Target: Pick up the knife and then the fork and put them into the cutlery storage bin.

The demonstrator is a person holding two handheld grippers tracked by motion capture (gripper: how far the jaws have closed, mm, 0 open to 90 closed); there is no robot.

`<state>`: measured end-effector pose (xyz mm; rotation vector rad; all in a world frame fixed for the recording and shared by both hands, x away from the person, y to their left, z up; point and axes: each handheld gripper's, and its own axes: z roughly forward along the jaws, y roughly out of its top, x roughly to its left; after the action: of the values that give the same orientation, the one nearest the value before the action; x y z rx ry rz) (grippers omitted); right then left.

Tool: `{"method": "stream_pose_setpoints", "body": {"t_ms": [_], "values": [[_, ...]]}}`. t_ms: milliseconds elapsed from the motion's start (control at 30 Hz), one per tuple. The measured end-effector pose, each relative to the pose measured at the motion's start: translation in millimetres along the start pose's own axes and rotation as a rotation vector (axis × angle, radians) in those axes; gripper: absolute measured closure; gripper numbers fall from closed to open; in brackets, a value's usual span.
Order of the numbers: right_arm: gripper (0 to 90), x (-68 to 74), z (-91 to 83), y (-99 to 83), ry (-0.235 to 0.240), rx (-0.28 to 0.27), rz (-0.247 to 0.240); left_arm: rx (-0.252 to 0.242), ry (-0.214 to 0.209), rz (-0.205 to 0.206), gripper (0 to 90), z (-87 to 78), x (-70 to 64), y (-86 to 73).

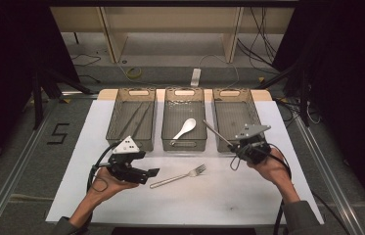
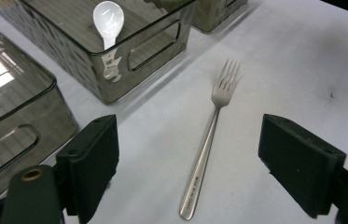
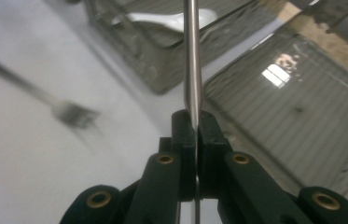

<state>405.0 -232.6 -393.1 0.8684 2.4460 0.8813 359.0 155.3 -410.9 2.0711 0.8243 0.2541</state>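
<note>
Steel fork (image 2: pixel 209 140) lies flat on white paper (image 1: pixel 219 196), tines toward 12 o'clock between the left gripper's (image 2: pixel 188 163) wide-spread black jaws. Farther, at 2 o'clock, the right gripper (image 3: pixel 195 123) pinches a slim metal rod (image 3: pixel 191 56) above 3 smoky bins (image 1: pixel 184 128).

You work in a lab-style recording bay: black curtains (image 1: pixel 4 73) flank you, loose cables (image 1: pixel 263 44) trail on the floor beyond your tools, aluminium rails (image 1: pixel 13 166) edge the surface (image 1: pixel 209 196).
</note>
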Motion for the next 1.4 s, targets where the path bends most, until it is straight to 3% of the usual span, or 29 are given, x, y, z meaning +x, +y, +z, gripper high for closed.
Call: {"method": "stream_pose_setpoints", "body": {"t_ms": [100,300,467,600,800,1067,1400], "values": [[88.9,-16.4,-0.3,12.7,-0.008,-0.015,0.058,-0.012,0.027,0.016,19.8,-2.2,0.1,-3.8],[88.9,-45.9,2.9,35.3,-0.035,-0.03,0.139,-0.064,0.027,-0.018,18.5,-6.2,3.0,-10.9],[88.9,-65.3,11.3,48.8,-0.06,-0.008,0.177,-0.049,0.025,-0.013,18.4,-5.1,1.2,-14.8],[88.9,-79.6,21.8,54.6,-0.088,0.009,0.213,-0.078,0.038,0.003,18.4,-6.6,-1.8,-15.0],[88.8,-98.2,36.5,62.2,-0.116,0.034,0.262,-0.087,0.046,-0.013,18.3,-5.9,-2.2,-16.4],[88.7,-112.8,58.4,62.2,-0.141,0.085,0.321,-0.068,0.038,-0.008,17.6,-3.1,-4.7,-17.4],[88.4,-115.1,79.8,55.2,-0.154,0.159,0.358,-0.071,0.026,-0.014,16.7,-2.9,-7.2,-16.7]]}}
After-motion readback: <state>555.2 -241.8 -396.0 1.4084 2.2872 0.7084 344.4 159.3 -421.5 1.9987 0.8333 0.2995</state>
